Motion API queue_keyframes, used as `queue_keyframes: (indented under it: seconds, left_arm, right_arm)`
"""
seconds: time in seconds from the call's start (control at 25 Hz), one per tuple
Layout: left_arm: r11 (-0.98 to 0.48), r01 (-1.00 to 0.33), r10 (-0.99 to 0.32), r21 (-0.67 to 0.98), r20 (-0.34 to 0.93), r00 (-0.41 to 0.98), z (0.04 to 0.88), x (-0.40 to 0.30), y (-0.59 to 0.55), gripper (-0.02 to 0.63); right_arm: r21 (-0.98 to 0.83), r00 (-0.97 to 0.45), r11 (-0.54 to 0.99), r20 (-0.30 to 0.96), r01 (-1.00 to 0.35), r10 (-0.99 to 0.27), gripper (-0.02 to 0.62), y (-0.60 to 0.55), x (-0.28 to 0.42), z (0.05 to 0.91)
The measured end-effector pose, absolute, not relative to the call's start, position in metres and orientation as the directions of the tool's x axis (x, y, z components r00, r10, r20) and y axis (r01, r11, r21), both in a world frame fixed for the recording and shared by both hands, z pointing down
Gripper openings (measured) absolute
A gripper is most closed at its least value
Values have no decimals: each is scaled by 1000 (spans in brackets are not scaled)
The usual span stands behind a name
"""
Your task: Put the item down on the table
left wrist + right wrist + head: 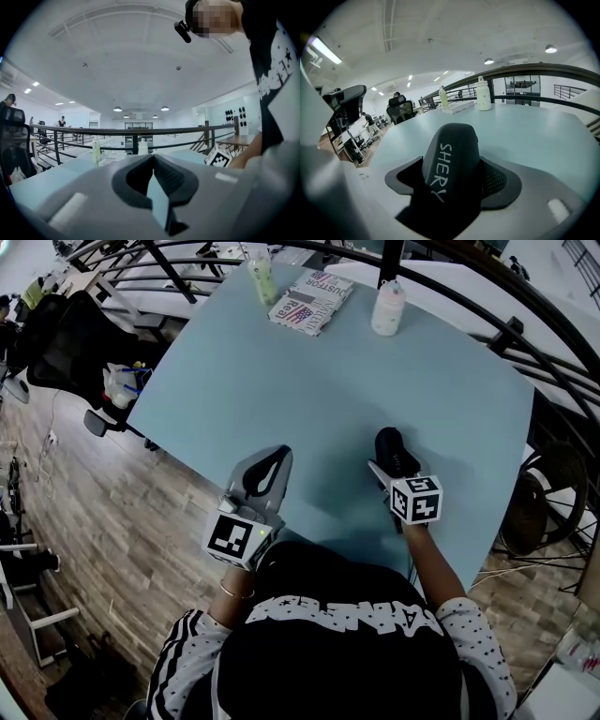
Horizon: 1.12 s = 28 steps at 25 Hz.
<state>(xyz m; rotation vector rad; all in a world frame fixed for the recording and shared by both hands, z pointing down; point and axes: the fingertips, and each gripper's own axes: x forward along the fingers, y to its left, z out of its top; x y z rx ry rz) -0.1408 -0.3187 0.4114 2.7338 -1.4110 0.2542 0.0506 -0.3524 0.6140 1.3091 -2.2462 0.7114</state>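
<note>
The right tool [453,157] grips the black item [449,171] over the blue table [328,381] — the left tool [153,159] is closed, empty.

L gripper [277,457] near left, jaws together, nothing betw. them, pointing far; R gripper [394,457] near right, beside it but apart, jaws clamped on black item [452,159]; R forearm [439,570] bare, stretched fwd.

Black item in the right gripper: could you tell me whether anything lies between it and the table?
Nothing visible does. The right gripper holds the black item over a bare stretch of table; the green bottle, white bottle and booklet sit at the far edge.
</note>
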Motion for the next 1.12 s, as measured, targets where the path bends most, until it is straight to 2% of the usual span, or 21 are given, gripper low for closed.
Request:
queue_keyframes:
  seconds: [0.52, 1.12]
  left_arm:
    - [-562, -827, -815, -5, 173, 552, 413, -143, -320, 0]
    - [-551, -834, -824, -18, 168, 541, 414, -148, -316, 0]
  right_arm:
    - [-149, -435, 467, 672, -872, -599, 379, -352, 45, 628]
    - [-111, -420, 484, 684, -868, -596, 387, -353, 43, 629]
